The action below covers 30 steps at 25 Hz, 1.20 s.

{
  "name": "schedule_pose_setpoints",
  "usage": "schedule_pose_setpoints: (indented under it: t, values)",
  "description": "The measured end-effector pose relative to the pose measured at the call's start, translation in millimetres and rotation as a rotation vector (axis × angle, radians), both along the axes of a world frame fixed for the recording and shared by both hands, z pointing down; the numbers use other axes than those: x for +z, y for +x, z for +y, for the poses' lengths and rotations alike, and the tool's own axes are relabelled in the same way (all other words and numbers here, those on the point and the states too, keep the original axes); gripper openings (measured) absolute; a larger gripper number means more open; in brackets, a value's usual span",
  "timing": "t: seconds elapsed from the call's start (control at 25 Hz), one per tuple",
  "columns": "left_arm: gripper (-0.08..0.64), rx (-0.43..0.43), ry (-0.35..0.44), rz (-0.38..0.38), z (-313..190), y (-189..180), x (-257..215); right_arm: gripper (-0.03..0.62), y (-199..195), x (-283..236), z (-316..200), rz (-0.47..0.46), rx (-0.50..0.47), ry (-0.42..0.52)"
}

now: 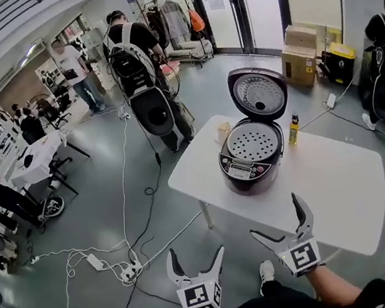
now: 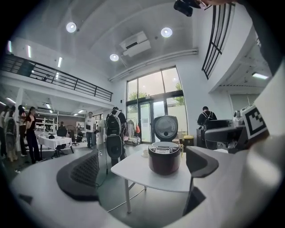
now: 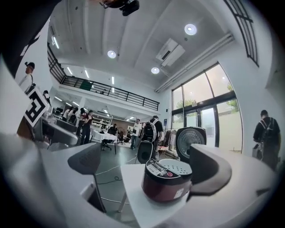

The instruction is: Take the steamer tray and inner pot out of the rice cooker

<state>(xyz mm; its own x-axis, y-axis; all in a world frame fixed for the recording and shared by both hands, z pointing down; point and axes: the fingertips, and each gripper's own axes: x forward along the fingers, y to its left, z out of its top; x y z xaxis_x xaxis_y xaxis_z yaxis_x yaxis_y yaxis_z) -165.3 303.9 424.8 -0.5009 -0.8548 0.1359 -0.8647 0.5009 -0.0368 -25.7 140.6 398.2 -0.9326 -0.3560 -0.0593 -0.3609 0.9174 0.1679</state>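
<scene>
The rice cooker sits open on the desk. Near it, the left tongs and right tongs are both spread wide, holding nothing.

- The rice cooker stands on the table, well ahead of the jaws of the left gripper and the right gripper.
- The steamer tray lies in the cooker.
- A bottle stands just right of it.

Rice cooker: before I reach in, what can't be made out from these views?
Inner pot: hidden under the steamer tray in every view.
Steamer tray handles: too small in the head view; edge-on behind the rim of the rice cooker in the left gripper view.
Control panel print: too small, head view.
Cooker's right side, right gripper view: covered by the right gripper jaw.
</scene>
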Motion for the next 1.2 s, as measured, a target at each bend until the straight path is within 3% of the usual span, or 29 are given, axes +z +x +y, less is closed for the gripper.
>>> schedule_pose_setpoints:
  t: [0.48,0.84,1.2]
  values:
    - [0.594,0.075,-0.038,-0.014,-135,-60,-5,0.594,-59,3,-110,0.047,0.021,0.0]
    - [0.592,0.125,-0.074,-0.011,-227,-95,-2,0.594,-89,13,-207,0.029,0.068,-0.153]
    - [0.592,0.23,-0.099,0.015,-300,-115,7,0.594,-98,28,-257,0.076,0.157,-0.172]
